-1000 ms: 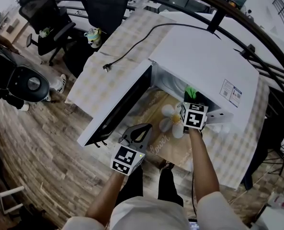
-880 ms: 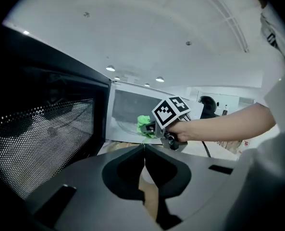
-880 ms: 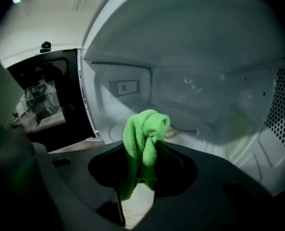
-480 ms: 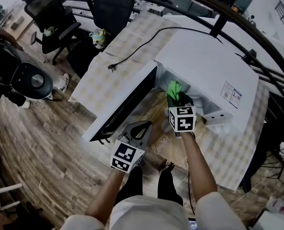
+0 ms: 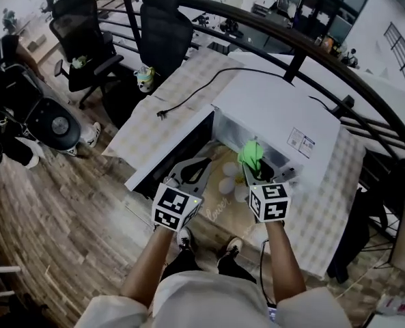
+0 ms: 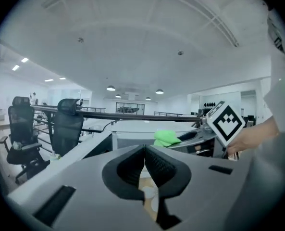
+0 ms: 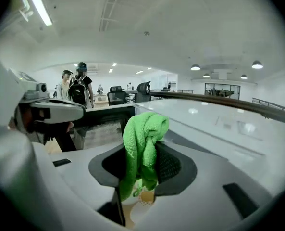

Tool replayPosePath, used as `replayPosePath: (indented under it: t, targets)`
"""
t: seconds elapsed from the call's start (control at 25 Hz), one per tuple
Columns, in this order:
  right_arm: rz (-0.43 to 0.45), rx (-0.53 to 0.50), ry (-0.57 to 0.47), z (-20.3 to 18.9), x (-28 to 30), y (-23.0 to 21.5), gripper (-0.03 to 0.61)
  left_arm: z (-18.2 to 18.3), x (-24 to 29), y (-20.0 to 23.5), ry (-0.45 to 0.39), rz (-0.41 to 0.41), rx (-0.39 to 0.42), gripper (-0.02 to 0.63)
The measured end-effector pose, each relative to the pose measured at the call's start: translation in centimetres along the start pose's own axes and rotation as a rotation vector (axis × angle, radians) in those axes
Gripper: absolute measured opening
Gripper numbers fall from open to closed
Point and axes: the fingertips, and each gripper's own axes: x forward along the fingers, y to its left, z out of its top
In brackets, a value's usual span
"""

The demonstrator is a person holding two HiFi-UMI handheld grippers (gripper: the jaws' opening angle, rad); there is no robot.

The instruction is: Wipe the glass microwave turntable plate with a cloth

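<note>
My right gripper [image 5: 252,167] is shut on a bunched green cloth [image 5: 251,154] and hangs just in front of the open cavity of the white microwave [image 5: 277,108]. In the right gripper view the green cloth [image 7: 141,138] stands up from between the pads of the right gripper [image 7: 144,163]. My left gripper [image 5: 194,168] is shut on nothing, beside the open microwave door [image 5: 168,154]. The left gripper view shows the left gripper [image 6: 144,154] with its pads touching, and the green cloth [image 6: 165,137] beyond. I cannot make out the glass turntable plate.
A floral mat [image 5: 224,198] lies on the checked tablecloth [image 5: 325,210] under the microwave. A black power cord [image 5: 202,80] ends in a loose plug [image 5: 162,113]. Office chairs [image 5: 160,19], a dark railing [image 5: 270,36] and a cup [image 5: 145,79] stand behind. Two people [image 7: 77,88] stand far off.
The right gripper has drawn the green cloth back out of the microwave cavity toward me. The left gripper has stayed shut near the door. The head view has shifted.
</note>
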Motion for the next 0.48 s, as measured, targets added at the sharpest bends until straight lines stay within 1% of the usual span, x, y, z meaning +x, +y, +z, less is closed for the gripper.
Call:
replayPosePath:
  t: [0.16,0.28,0.4,0.48]
  targets:
    - [-0.033,-0.022,-0.09,3.9,-5.9,-2.0,0.15,4.0,-0.2,-0.8,-0.048,-0.001,0.045,0.02]
    - [-0.071,-0.031,-0.155,6.9,-9.4,-4.1,0.15,6.9,0.4,-1.4,-0.091,-0.014,0.078,0.02]
    - [-0.096,-0.034,-0.186,8.4,-12.0,-5.6,0.15,9.3,0.5,-2.4,-0.118,-0.024,0.108,0.02]
    - [-0.116,-0.037,-0.206,9.1,-13.5,-6.5,0.15,11.0,0.6,-3.2,-0.138,-0.032,0.143,0.02]
